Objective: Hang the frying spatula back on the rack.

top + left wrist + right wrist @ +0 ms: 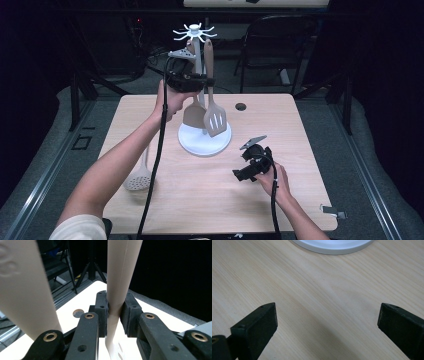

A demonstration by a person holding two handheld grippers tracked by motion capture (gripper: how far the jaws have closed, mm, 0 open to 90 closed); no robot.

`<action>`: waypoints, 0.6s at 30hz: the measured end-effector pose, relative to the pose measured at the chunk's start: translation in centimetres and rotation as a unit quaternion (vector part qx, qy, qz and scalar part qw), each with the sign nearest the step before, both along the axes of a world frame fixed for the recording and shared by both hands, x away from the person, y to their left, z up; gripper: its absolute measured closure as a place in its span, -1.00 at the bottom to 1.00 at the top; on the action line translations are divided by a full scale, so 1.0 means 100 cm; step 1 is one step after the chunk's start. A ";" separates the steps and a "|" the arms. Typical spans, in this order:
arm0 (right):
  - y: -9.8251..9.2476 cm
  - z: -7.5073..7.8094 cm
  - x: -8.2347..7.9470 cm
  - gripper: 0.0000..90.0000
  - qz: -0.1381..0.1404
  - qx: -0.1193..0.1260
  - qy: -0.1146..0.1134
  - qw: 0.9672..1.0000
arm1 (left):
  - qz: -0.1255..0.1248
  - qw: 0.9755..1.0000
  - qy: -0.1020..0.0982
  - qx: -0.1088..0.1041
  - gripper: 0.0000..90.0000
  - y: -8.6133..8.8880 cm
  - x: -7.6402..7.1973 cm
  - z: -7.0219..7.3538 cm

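High view: left gripper (200, 80) pinches slotted spatula (215, 119) handle at rack (205, 137); right gripper (239, 173), five o'clock of rack, spread wide.

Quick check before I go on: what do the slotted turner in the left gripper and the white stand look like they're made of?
Slotted turner: probably silicone or matte plastic; it is an even beige with a dull, seamless surface where the left gripper clamps its handle.
White stand: smooth, uniformly white base with a soft sheen at the rim, likely moulded plastic or coated metal; the look does not settle which.
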State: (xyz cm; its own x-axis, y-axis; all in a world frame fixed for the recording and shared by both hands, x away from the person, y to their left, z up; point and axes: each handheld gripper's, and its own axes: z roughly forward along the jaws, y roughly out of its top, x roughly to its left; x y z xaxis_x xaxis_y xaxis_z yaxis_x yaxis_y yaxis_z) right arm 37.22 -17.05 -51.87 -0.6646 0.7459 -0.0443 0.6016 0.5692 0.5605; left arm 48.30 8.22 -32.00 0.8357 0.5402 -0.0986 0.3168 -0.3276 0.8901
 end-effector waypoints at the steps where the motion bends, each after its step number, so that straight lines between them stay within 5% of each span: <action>1: 0.000 0.000 0.000 -0.95 0.000 0.000 0.001 1.000 | 0.002 1.000 0.002 -0.001 0.71 0.000 0.001 0.000; 18: 0.001 0.000 0.000 -0.95 0.004 -0.010 0.011 1.000 | 0.036 0.999 0.013 -0.001 0.71 0.005 0.009 -0.002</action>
State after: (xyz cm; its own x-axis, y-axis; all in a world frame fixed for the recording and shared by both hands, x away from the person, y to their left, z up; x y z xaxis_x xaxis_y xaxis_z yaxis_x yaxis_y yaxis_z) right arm 37.24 -16.99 -51.89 -0.6716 0.7396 -0.0449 0.6084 0.5850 0.5363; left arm 49.21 8.72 -32.22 0.7923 0.5980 -0.1209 0.3618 -0.3010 0.8823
